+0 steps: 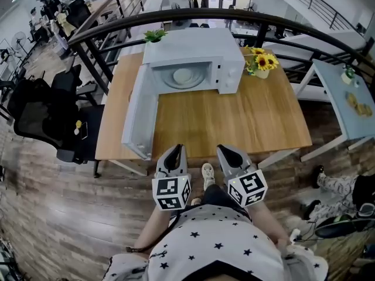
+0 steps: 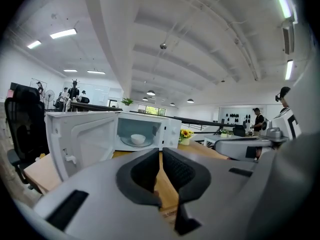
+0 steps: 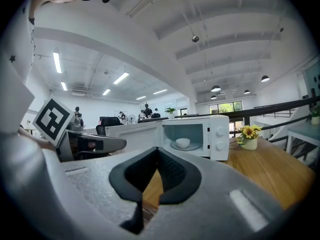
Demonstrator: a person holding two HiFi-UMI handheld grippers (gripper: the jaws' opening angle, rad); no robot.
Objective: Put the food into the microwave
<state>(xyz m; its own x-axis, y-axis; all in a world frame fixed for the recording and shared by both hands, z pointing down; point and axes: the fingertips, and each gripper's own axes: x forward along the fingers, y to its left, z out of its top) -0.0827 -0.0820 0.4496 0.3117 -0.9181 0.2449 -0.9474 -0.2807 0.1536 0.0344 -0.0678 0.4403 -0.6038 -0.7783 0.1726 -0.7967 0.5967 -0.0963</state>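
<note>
White bowl (image 1: 183,75) sits on the turntable inside the microwave (image 1: 225,57), whose door (image 1: 139,116) stands open, on the wooden desk (image 1: 246,122). Left tongs (image 1: 176,151) and right tongs (image 1: 227,152) are both closed, empty, near the desk's front edge.

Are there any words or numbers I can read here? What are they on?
No words or numbers can be read.
The microwave: no label shows, not even by its knobs.
The cube on the left gripper and the cube on the right gripper: black-and-white square patterns, not letters.
</note>
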